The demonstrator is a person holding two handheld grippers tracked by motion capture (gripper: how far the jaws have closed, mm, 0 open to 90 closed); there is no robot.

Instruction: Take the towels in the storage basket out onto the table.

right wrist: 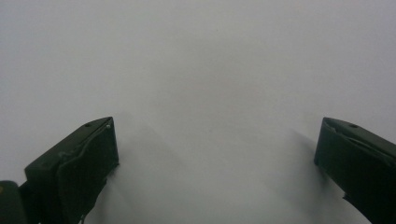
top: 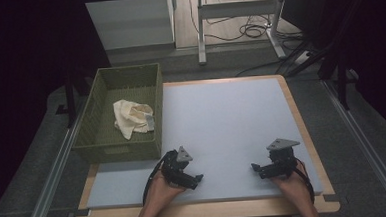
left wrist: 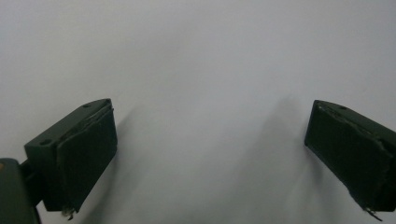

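High view has both my tongs parked low on the pale grey mat covering the wooden desk [top: 302, 128], left tongs [top: 199, 180] and right tongs [top: 254, 167] pointing in toward each other, well apart. Jaws on both are spread wide with nothing between them; in each gripper view I just see bare grey mat between the pads. Off at the desk's left edge sits a green woven rectangular basket [top: 97, 108] with a crumpled cream cloth [top: 130, 117] inside.
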